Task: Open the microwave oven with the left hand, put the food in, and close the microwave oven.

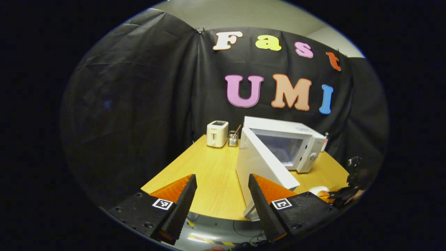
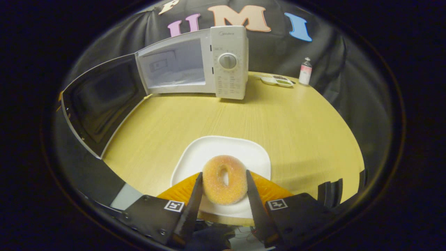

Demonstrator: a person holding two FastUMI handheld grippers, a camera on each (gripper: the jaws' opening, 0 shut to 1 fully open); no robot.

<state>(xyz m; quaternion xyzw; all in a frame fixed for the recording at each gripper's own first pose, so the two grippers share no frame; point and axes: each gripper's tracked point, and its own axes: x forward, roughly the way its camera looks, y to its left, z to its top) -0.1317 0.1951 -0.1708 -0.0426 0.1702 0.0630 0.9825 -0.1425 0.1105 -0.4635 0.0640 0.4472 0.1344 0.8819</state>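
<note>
Left gripper view, left to right: the left gripper (image 1: 222, 195) hangs at the near edge of a wooden table (image 1: 212, 174), jaws spread apart with nothing between them. At the far left corner of the table stands a toaster (image 1: 217, 134), and just beside it a small glass jar (image 1: 233, 138) with a stick in it. Right of these sits the microwave (image 1: 296, 146), white, its door (image 1: 259, 167) swung wide toward the camera; the door's lower corner passes behind the gripper's right finger (image 1: 264, 205), and contact cannot be told. At the far right edge, the other gripper (image 1: 350, 190) shows small and dark beside a white plate (image 1: 315, 190). Right gripper view, left to right: the open door (image 2: 101, 104) with its dark window stands at the left; the bare white cavity (image 2: 174, 66) opens behind it; the control panel (image 2: 229, 62) with one round knob faces forward. Farther right, near the back edge of the table (image 2: 296, 132), lie a small divided dish (image 2: 277, 80) and an upright bottle (image 2: 305, 71). In the foreground the right gripper (image 2: 223, 190) has its jaws closed against both sides of a sugared doughnut (image 2: 224, 179), which is over the near part of a white plate (image 2: 223, 150). Whether the doughnut rests on the plate or is raised off it cannot be told. The plate lies well apart from the microwave (image 2: 195, 62).
</note>
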